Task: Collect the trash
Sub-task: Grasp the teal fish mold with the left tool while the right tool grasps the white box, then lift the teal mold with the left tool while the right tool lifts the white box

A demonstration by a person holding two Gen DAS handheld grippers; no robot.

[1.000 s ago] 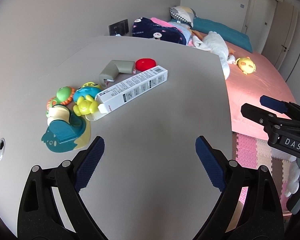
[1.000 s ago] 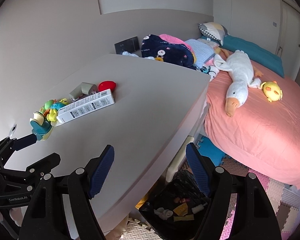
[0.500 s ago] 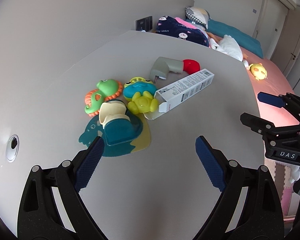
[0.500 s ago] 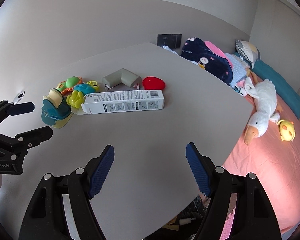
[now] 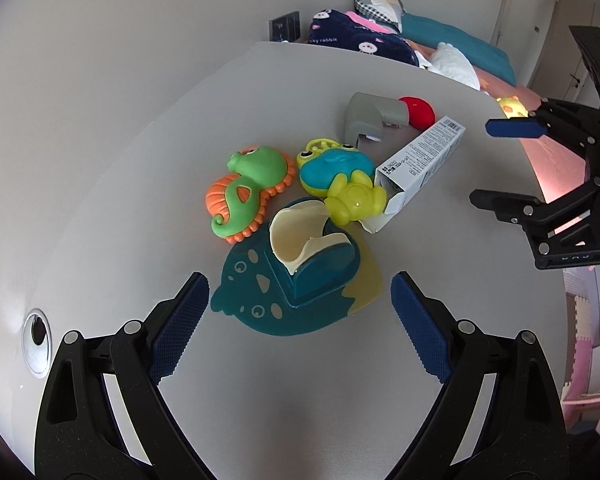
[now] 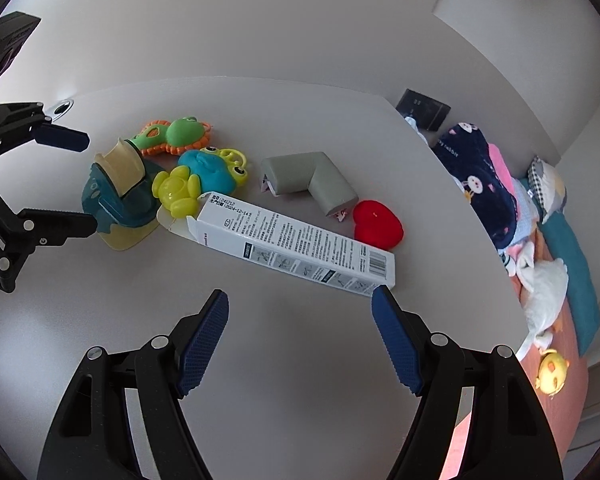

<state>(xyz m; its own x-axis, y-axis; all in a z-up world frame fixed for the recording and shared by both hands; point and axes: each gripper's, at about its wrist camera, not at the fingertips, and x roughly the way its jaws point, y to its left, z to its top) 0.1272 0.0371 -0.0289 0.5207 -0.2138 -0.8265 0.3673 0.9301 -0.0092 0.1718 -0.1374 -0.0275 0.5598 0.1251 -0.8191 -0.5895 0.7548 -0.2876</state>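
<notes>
A long white printed carton (image 6: 300, 246) (image 5: 420, 164) lies flat on the grey table (image 6: 300, 360), its open flap end towards the toys. My right gripper (image 6: 300, 338) hangs open just short of the carton, its right fingertip near the barcode end, nothing between the fingers. My left gripper (image 5: 300, 324) is open over a teal dinosaur-shaped holder with a cream roll (image 5: 304, 268) (image 6: 116, 192), nothing between its pads. Each gripper shows in the other's view: the right gripper (image 5: 540, 168) at the right edge, the left gripper (image 6: 56, 180) at the left edge.
Beside the carton lie a yellow toy (image 5: 354, 200), a blue frog toy (image 5: 332, 168), a green-orange seahorse toy (image 5: 248, 192), a grey corner guard (image 6: 312, 180) and a red heart (image 6: 378, 226). A cable hole (image 5: 36, 334) is near the wall. A bed (image 6: 556, 300) with plush toys lies past the table's edge.
Both grippers moved in over the table towards the pile; toys and carton loom larger. The right view rolled and swung off the floor bin onto the carton. Jaws kept their width.
</notes>
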